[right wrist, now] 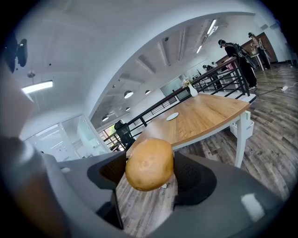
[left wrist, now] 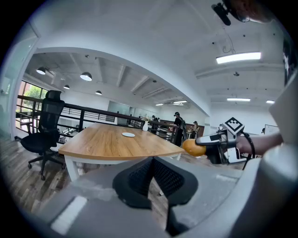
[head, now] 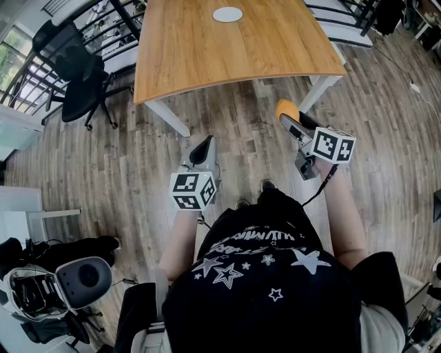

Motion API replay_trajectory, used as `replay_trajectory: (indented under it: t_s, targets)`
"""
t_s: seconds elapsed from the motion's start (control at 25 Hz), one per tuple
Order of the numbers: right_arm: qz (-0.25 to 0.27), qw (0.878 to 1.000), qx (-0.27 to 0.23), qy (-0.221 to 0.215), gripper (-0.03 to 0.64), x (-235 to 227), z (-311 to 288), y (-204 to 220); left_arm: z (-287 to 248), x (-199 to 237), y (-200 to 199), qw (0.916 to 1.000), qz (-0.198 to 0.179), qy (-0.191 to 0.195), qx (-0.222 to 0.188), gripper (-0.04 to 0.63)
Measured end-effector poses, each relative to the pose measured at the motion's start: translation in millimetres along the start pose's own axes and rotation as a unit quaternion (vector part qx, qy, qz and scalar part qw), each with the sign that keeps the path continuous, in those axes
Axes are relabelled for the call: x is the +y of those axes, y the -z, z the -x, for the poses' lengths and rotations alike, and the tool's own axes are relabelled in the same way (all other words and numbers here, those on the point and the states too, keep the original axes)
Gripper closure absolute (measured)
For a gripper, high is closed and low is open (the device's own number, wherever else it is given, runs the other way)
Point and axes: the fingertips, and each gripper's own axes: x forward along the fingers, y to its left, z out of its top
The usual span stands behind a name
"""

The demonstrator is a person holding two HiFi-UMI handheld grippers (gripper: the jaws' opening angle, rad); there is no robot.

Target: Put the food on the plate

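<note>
Gripping the food: 1 tan potato, clamped between the jaws of the right gripper, pads pressing on both its sides. Held in mid-air over the wooden floor, just short of the near right corner of the table and not yet above the tabletop.

Waiting well apart from it, close to the table's far edge and roughly midway along that edge: 1 small white plate, bare as far as visible. Beyond the plate, at the far edge in the gripper views: 1 white vase. Nothing else to make out on the tabletop.

To the left of the potato, also over the floor and short of the table's near edge: the left gripper, pads pressed together with nothing between them. Off past the table's left edge: 1 black office chair.

Judging by this layout: pick-up done, delivery not begun. Left to do: carrying the potato across the near edge and over most of the tabletop to the plate, lowering it onto the plate, opening the jaws. No other food in sight, so probably only this 1 item to place.
</note>
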Motion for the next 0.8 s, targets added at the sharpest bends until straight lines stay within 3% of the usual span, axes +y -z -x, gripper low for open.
replay_trajectory:
  t_s: [0.8]
  targets:
    - [0.014,0.999,0.029,0.002,0.29,11.2,-8.8,13.6,7.8,6.8,16.8,0.9997,0.021,0.008,0.014,0.594]
